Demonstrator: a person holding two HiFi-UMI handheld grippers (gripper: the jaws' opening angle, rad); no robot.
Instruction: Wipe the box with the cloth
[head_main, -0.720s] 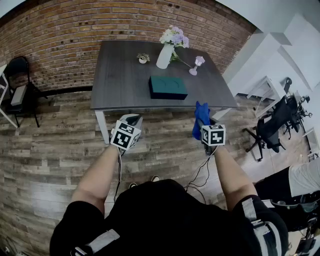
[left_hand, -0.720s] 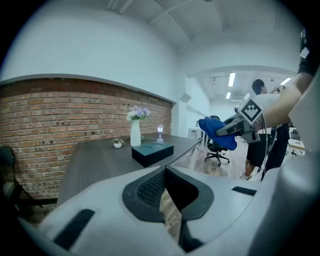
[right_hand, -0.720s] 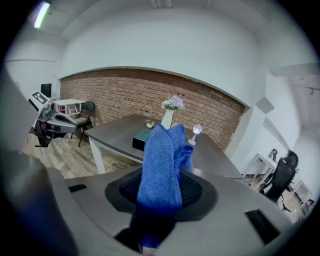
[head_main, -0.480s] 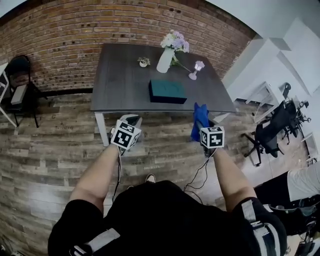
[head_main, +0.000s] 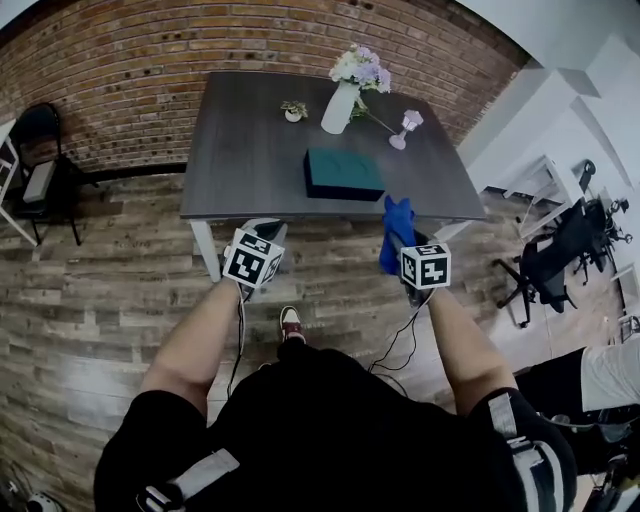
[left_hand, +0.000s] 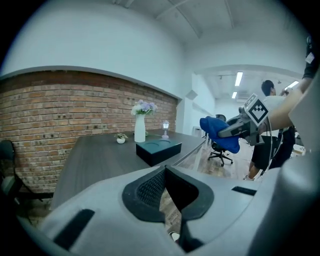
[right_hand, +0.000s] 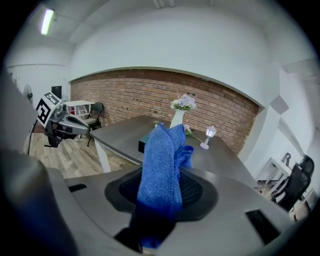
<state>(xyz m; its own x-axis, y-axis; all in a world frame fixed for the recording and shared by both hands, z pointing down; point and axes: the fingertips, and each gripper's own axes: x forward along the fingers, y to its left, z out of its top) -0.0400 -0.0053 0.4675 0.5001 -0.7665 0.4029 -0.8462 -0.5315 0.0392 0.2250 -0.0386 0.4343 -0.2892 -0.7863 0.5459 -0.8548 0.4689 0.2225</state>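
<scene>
The cloth (right_hand: 161, 165) hides most of the box (right_hand: 142, 143).

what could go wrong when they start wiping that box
The cloth, pinched in the right gripper, sticks up loosely and could pull free when dragged. The box lies unheld; the left gripper is shut, short of the table, so the box may slide. The vase and little lamp stand behind it; a long stroke might tip them.
</scene>
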